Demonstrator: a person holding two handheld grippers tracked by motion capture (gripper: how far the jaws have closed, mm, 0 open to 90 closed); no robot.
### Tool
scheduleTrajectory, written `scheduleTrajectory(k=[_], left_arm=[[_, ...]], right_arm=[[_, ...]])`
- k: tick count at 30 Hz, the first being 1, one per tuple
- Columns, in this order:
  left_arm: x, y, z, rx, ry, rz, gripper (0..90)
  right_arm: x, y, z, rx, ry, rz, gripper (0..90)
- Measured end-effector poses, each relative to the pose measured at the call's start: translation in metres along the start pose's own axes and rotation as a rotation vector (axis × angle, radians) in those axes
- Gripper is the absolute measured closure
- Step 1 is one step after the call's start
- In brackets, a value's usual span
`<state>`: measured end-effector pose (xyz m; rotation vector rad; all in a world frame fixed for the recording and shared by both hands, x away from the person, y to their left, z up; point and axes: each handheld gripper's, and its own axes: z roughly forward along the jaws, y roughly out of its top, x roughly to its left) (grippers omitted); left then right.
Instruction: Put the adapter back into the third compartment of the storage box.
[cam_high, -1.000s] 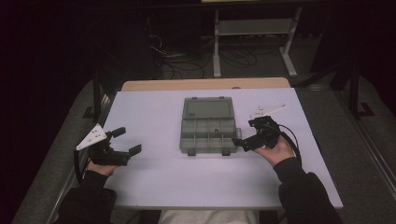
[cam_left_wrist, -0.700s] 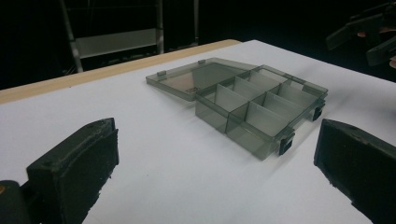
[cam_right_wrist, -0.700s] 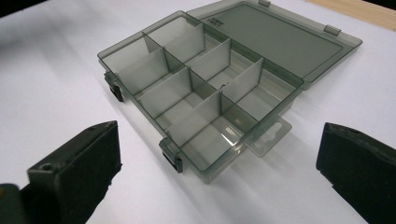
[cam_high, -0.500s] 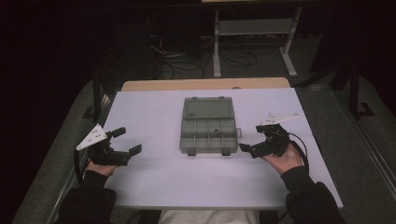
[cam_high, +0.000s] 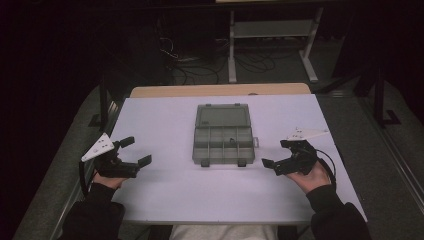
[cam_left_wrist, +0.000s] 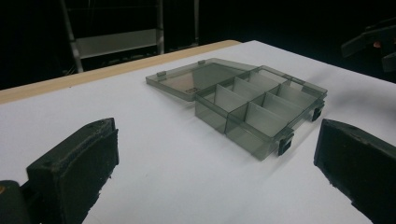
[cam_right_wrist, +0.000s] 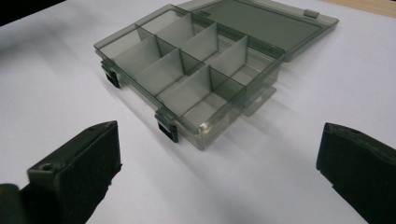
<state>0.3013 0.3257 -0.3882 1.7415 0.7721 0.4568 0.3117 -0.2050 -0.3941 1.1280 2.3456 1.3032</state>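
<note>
Blurring box contents (tiny speck)

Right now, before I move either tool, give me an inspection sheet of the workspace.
Surface: white table top, flat, with a wooden edge strip along its far side.
Job's things: grey see-through compartment box at the middle, lid folded open flat behind it; the dividers stand upright; two dark latches on the near edge.
Clutter: a small dark speck in one compartment, too small to identify; otherwise nothing seen.
Grippers: left tool open, holding nothing, left of the box; right tool open, holding nothing, right of it; both apart from the box.
Cables: one trails from each tool; more on the floor beyond.
Surroundings: dark room, metal rack behind the table.
</note>
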Motion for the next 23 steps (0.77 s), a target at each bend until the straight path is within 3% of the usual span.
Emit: scheduleTrajectory(k=[15,16,23], left_arm=[[0.0,0.0,0.0,-0.001,0.001,0.001,0.0],[0.0,0.0,0.0,-0.004,0.002,-0.001,0.0],[0.0,0.0,0.0,-0.002,0.002,0.002,0.0]], right_arm=[[-0.005,-0.023,-0.016,-0.058,-0.057,0.014,0.0],[-0.007,-0.028,-0.02,-0.075,-0.077,0.016,0.0],[-0.011,-0.039,-0.027,-0.116,-0.086,0.033,0.0]])
